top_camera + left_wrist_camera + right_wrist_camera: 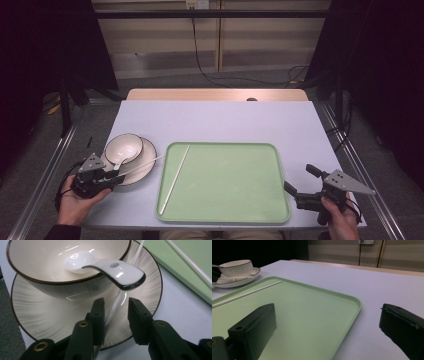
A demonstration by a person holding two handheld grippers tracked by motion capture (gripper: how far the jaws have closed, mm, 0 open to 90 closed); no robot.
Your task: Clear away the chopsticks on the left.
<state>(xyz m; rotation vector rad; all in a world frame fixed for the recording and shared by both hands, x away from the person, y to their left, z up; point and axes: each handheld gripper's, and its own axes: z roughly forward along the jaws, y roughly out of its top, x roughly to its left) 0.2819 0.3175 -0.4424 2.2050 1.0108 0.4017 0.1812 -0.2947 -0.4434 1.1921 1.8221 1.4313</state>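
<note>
The left gripper [115,306] has its black fingers [98,315] partly open, one on either side of a slim white chopstick [113,307] that lies across a ribbed cream plate with a dark rim [37,312]; whether the pads press on the stick cannot be told. Just above the fingers juts the handle of a glossy white ceramic spoon [117,271], its scoop resting inside a cream bowl with a dark rim [50,255] that sits on the plate. In the high view the left gripper [116,176] lies at the plate's [145,167] near edge, at the left of the pale grey worktop [225,120]. The chopstick's [145,164] far end points toward a pale green plastic tray [235,200] at the centre, where a second white chopstick [176,176] lies near the tray's left rim. The right gripper [296,181], fingers spread wide and holding nothing, rests at the tray's right edge, well apart from the crockery.
</note>
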